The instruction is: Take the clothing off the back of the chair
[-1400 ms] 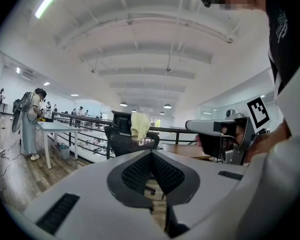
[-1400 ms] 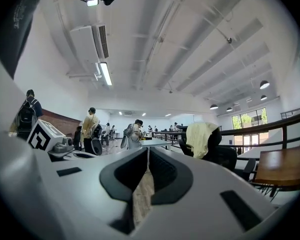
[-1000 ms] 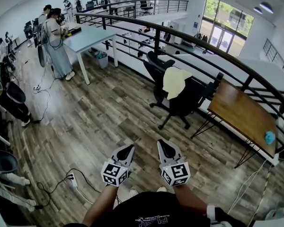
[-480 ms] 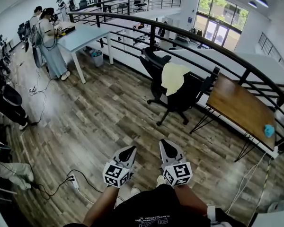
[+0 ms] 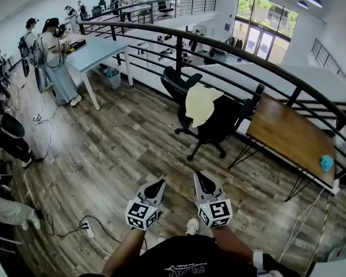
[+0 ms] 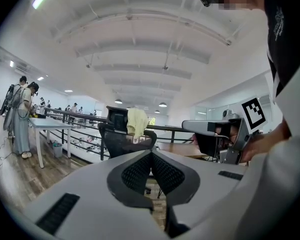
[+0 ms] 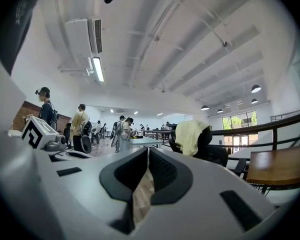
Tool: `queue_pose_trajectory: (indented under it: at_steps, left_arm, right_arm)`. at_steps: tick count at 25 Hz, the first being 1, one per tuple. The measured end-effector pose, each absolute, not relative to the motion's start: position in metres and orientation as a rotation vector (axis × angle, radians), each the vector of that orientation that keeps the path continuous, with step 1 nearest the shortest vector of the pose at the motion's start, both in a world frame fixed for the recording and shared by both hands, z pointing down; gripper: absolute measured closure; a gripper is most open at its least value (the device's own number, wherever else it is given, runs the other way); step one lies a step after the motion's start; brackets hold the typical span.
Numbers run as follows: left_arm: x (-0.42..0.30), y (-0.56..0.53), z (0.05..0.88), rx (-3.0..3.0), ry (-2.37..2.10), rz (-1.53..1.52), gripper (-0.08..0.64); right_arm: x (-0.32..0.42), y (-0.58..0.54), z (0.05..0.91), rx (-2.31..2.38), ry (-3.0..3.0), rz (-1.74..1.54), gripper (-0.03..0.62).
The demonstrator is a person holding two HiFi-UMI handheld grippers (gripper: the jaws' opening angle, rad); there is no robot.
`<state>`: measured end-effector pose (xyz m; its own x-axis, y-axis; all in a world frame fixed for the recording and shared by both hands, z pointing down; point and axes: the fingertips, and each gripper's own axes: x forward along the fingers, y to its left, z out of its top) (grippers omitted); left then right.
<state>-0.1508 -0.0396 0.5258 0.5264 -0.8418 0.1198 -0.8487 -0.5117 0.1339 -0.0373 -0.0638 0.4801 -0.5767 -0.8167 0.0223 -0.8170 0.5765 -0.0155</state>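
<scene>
Clothing (image 5: 199, 104) draped over chair (image 5: 225, 120) back, upper centre of frame. Left tool (image 5: 157, 184), right tool (image 5: 200, 179) bottom centre, jaws together, empty, well apart from chair.

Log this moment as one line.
stage: pre-grasp | left tool: shut, empty | right tool: shut, empty | yellow clothing: draped over chair back, untouched

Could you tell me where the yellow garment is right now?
Head view, upper centre: the yellow garment hangs over the black chair, left of the wooden desk.
</scene>
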Motion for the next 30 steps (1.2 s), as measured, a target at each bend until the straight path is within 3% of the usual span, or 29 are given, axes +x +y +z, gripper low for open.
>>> queue_pose_trajectory:
  at_steps: [30]
  left_arm:
    - [-0.037,-0.162,0.528,2.610,-1.401,0.085,0.548]
  right_arm:
    - [0.050,-0.169,0.501,1.371,-2.771,0.045,0.569]
